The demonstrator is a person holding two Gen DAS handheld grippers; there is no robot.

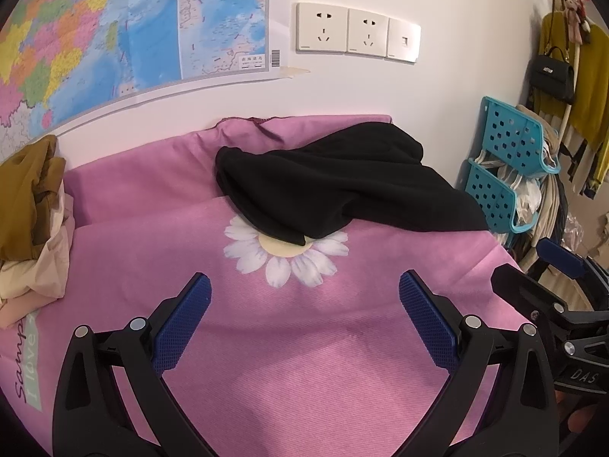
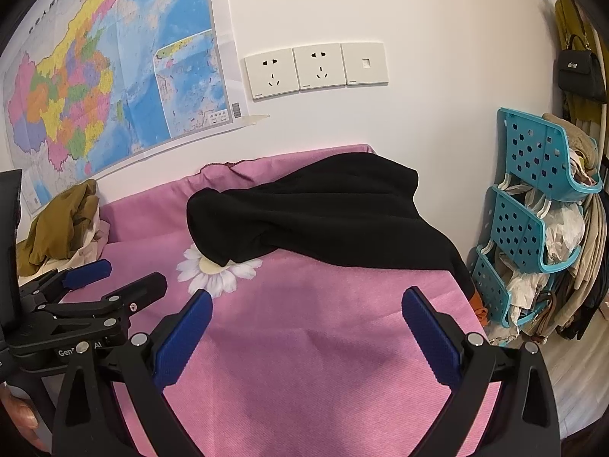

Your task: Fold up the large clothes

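A black garment [image 1: 342,186] [image 2: 323,213] lies crumpled at the far right of a table under a pink cloth [image 1: 304,342] [image 2: 304,361], covering part of a printed daisy [image 1: 289,259] [image 2: 217,270]. One edge of it hangs off the table's right side. My left gripper [image 1: 304,291] hovers open over the pink cloth, short of the garment, nothing between its blue pads. My right gripper [image 2: 307,302] is open too, just before the garment. Each gripper shows in the other's view: the right one [image 1: 540,266] at the right edge, the left one [image 2: 118,270] at the left.
A heap of mustard and cream clothes [image 1: 30,221] [image 2: 64,224] sits at the table's far left against the wall. A teal tiered basket rack [image 1: 510,167] [image 2: 533,221] with hangers and bags stands right of the table. A map and wall sockets [image 1: 357,32] are behind.
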